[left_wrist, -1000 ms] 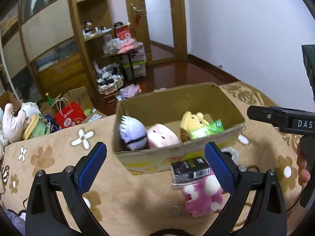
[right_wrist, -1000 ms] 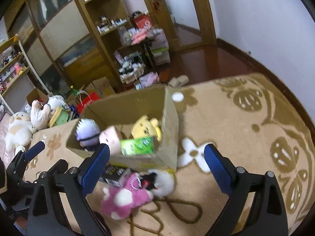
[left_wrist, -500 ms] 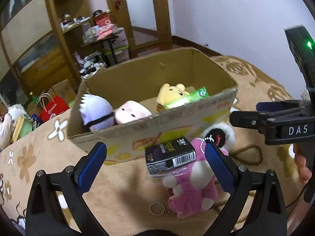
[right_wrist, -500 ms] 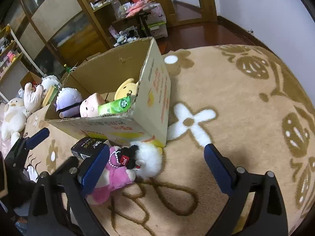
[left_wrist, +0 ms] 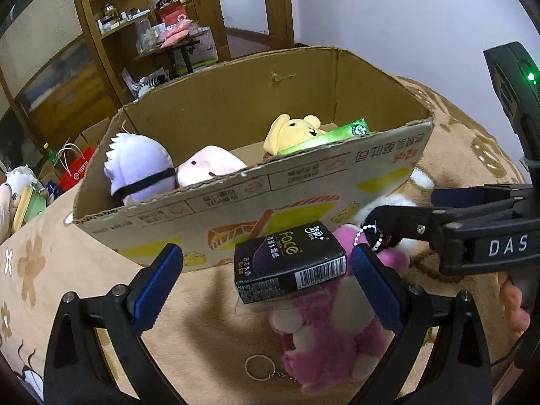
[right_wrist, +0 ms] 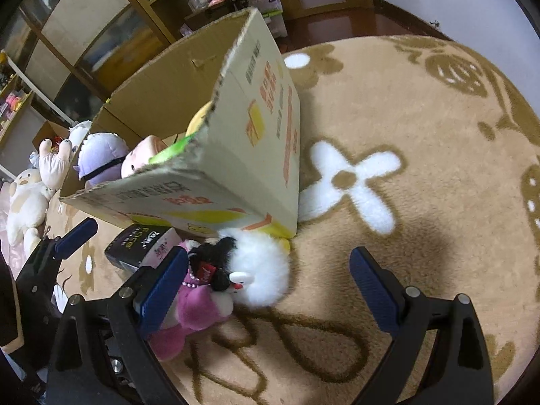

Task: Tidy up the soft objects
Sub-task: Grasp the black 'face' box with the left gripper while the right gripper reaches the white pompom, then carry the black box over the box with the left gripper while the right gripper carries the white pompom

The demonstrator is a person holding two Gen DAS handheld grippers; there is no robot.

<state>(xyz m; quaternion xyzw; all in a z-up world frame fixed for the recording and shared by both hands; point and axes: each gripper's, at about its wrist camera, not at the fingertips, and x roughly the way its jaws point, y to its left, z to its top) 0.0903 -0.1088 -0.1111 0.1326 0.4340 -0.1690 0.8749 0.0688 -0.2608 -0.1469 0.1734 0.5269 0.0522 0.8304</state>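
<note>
An open cardboard box (left_wrist: 303,182) (right_wrist: 256,155) stands on the brown flowered blanket. Inside lie a purple plush (left_wrist: 138,165), a pink plush (left_wrist: 209,170), a yellow bear (left_wrist: 290,131) and a green packet (left_wrist: 327,135). In front of the box lie a black tissue pack (left_wrist: 290,263) (right_wrist: 141,246), a pink plush (left_wrist: 330,347) (right_wrist: 195,307) and a white fluffy plush (right_wrist: 260,270) with a black charm. My left gripper (left_wrist: 266,293) is open just above the tissue pack and pink plush. My right gripper (right_wrist: 266,290) is open over the white plush.
A key ring (left_wrist: 258,366) lies on the blanket near the pink plush. More plush toys (right_wrist: 30,185) sit at the far left. Wooden shelves (left_wrist: 141,23) and a doorway stand behind. The blanket (right_wrist: 422,135) extends to the right of the box.
Both grippers have moved closer and lower toward the items in front of the box. Both stay open. The objects have not moved.
</note>
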